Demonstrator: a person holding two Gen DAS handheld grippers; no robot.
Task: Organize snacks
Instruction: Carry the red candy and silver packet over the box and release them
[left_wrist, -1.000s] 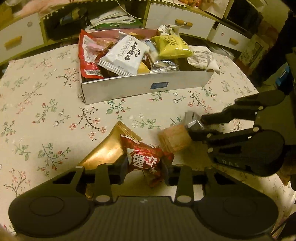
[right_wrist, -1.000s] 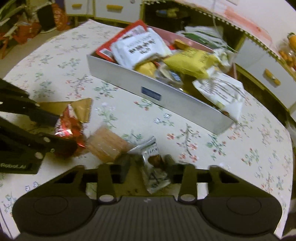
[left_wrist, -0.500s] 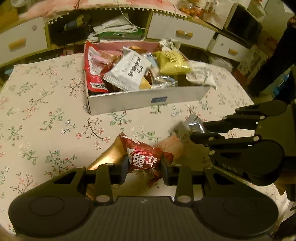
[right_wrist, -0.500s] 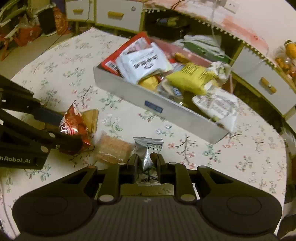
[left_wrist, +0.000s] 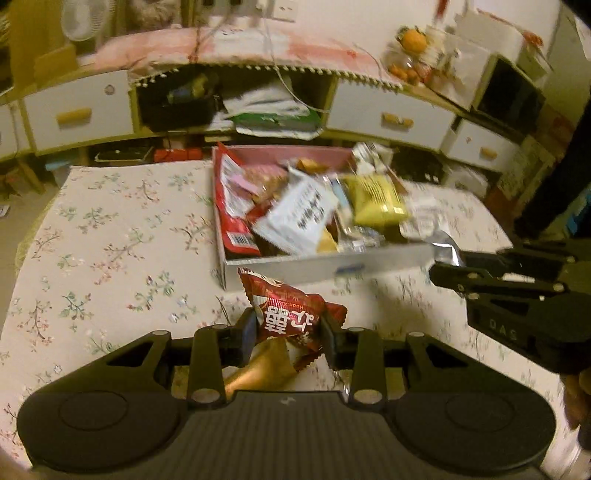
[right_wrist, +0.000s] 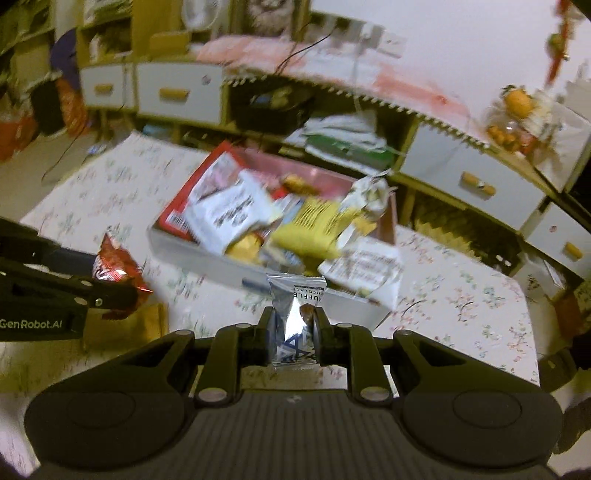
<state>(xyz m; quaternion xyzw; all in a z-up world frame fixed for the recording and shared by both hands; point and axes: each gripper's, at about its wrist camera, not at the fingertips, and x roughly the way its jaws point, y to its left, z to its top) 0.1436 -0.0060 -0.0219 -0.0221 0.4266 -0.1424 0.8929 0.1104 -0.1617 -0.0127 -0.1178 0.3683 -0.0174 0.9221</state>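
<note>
My left gripper (left_wrist: 288, 328) is shut on a red snack packet (left_wrist: 291, 314) and holds it above the table, just in front of the snack box (left_wrist: 325, 264). My right gripper (right_wrist: 293, 328) is shut on a small silver truffle packet (right_wrist: 295, 306), lifted in front of the box's near wall (right_wrist: 207, 266). The box is full of snack bags, among them a white one (left_wrist: 299, 218) and a yellow one (left_wrist: 373, 201). The right gripper shows at the right of the left wrist view (left_wrist: 448, 267), the left gripper at the left of the right wrist view (right_wrist: 110, 291).
A gold packet (left_wrist: 258, 369) lies on the floral tablecloth (left_wrist: 110, 236) under the left gripper. White drawer units and an open shelf (left_wrist: 229, 110) stand behind the table. A white bag (right_wrist: 365, 269) hangs over the box's right end.
Both grippers have lifted their packets off the table and moved up towards the box. The right gripper closed on the silver packet. The biscuit packet has dropped out of view.
</note>
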